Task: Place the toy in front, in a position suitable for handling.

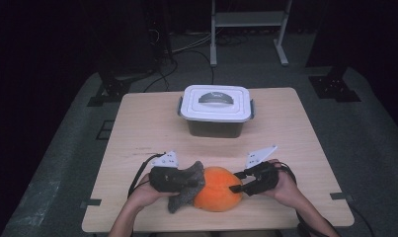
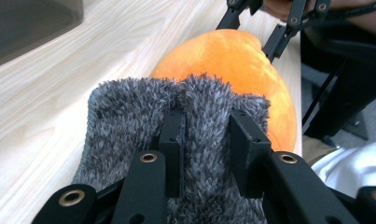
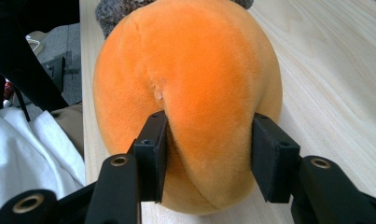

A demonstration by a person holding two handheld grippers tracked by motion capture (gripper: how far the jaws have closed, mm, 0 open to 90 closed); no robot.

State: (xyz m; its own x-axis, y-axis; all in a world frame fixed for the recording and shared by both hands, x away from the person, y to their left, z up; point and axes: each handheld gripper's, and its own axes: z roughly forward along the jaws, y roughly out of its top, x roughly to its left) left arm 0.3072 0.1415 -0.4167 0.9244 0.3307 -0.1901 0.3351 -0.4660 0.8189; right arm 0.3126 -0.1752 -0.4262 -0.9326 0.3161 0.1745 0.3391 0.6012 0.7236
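1. On my left gripper, the jaws are drawn in tight on a fold of the grey fuzzy cloth; the pile bulges up between and around both pads, so I read this as a firm pinch.
2. On my right gripper, the jaws stand about half apart with the near end of the orange plush ball wedged between them. The plush dents in at the left pad; I think both pads are pressing, though the right-hand contact is harder to judge.
3. In the high view the left gripper comes in from the left and the right gripper from the right, meeting on either side of the ball.
4. The grey cloth lies draped against the ball's left flank, touching it, with a tail hanging toward the table's near edge.
5. The ball rests on the wooden table, near its front edge and about mid-width.
6. Well behind it, toward the far edge, stands a white lidded box with a grey handle, lid on.
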